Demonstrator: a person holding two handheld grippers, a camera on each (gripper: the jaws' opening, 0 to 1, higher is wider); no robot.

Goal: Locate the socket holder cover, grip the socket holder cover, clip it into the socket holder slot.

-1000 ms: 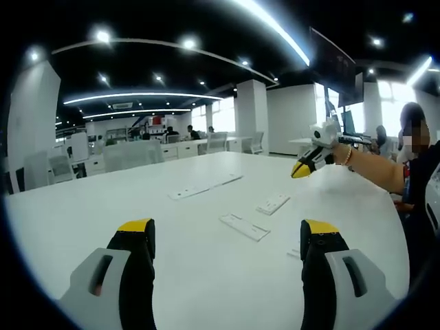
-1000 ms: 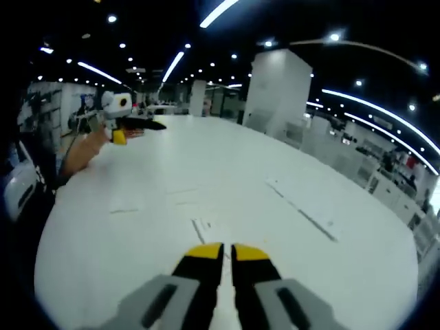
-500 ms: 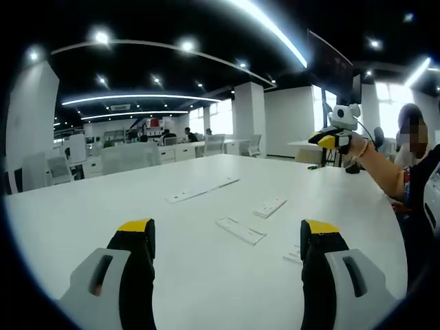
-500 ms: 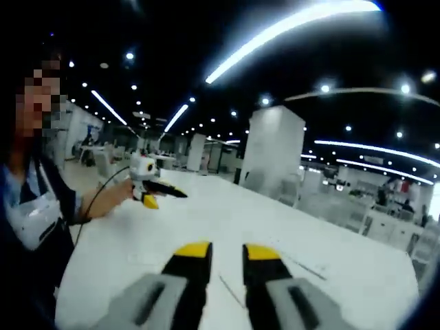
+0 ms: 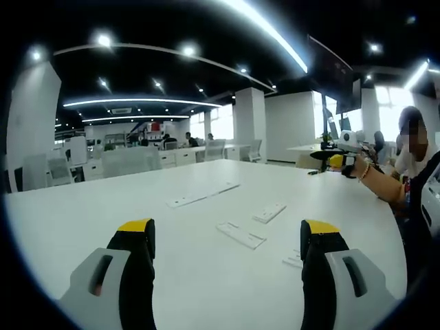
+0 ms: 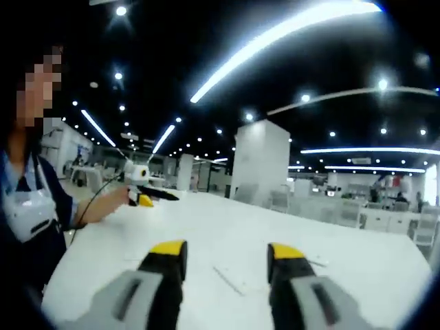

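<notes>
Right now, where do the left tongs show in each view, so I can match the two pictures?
Left gripper view: the left tongs rise from the bottom edge, jaws wide apart, yellow tips over the table.
Right gripper view: the left tongs sit left of centre, small, held in a hand above the table's far edge.
Shared landmark: the white table, which runs under the tongs in both views.

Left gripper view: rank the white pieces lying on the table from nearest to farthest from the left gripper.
1. Small white piece, just inside the left gripper's right jaw.
2. Flat white plate, centre.
3. Shorter white plate, beyond it, slightly right.
4. Long white strip, farthest, left of centre.
</notes>
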